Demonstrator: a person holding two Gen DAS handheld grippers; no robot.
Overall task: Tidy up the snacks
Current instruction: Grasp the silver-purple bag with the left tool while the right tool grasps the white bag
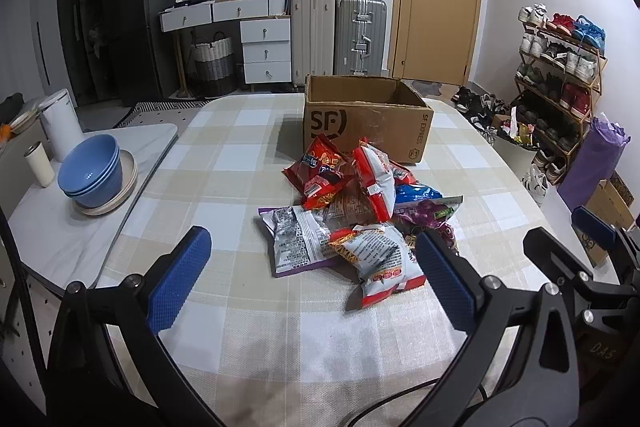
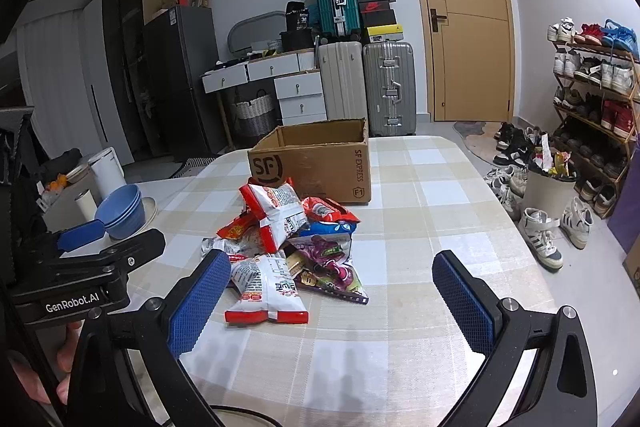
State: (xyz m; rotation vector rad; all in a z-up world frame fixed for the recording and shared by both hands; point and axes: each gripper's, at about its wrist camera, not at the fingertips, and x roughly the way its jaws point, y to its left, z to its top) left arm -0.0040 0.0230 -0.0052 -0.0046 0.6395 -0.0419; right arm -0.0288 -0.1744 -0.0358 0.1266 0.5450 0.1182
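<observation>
A pile of snack packets [image 1: 352, 211] lies on the checked tablecloth in front of an open cardboard SF box [image 1: 366, 117]. The pile [image 2: 288, 247] and the box [image 2: 316, 163] also show in the right wrist view. My left gripper [image 1: 312, 263] is open and empty, just short of the pile, its right pad beside a red-and-white packet [image 1: 384, 263]. My right gripper [image 2: 332, 287] is open and empty, its left pad beside the same packet [image 2: 268, 291]. The right gripper's fingers also show in the left wrist view [image 1: 560, 251], and the left gripper shows in the right wrist view [image 2: 112, 239].
Stacked blue bowls [image 1: 92, 171] on a plate, a white kettle [image 1: 60, 123] and a white cup [image 1: 38, 163] stand on the side table at left. Suitcases [image 1: 340, 35] and drawers stand behind. A shoe rack [image 2: 592, 99] and a bin [image 2: 550, 187] are at right.
</observation>
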